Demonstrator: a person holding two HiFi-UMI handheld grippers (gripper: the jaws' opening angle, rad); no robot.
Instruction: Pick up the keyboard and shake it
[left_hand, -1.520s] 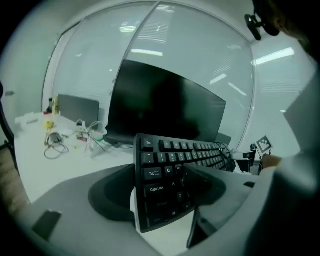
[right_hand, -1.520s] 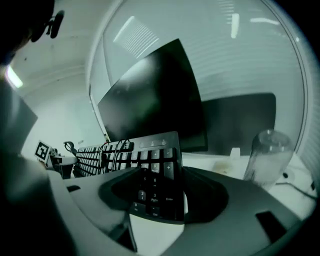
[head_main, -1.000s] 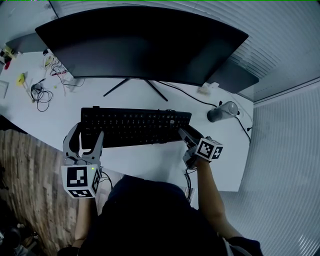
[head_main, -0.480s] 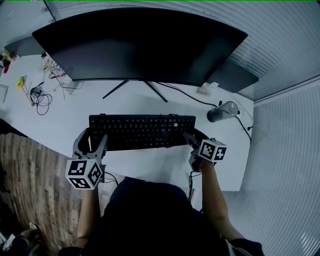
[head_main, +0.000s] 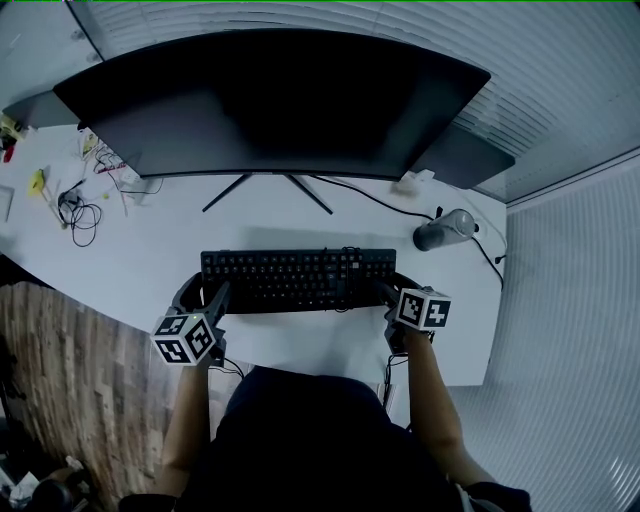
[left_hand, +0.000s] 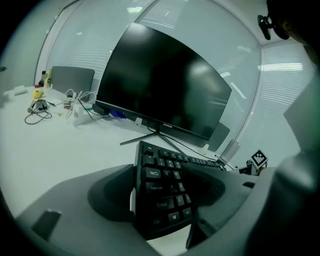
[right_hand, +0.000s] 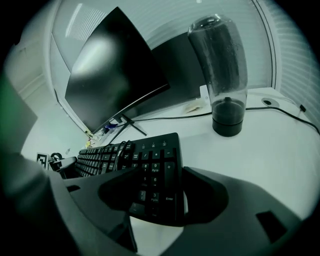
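Head view: left gripper (head_main: 206, 292) and right gripper (head_main: 392, 288) each clamp, apparently, one end of the keyboard (head_main: 298, 279)

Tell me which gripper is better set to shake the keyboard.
Right, narrowly. The right gripper has the numpad end of the keyboard seated between its jaws, one jaw flush against the end edge. The left gripper straddles the other end, but a pale sliver shows between it and one jaw. Use both.

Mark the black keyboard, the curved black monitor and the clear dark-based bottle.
black keyboard (head_main: 298, 279), head view, middle key rows.
curved black monitor (head_main: 270, 100), head view, screen centre.
clear dark-based bottle (right_hand: 223, 60), right gripper view, transparent body.
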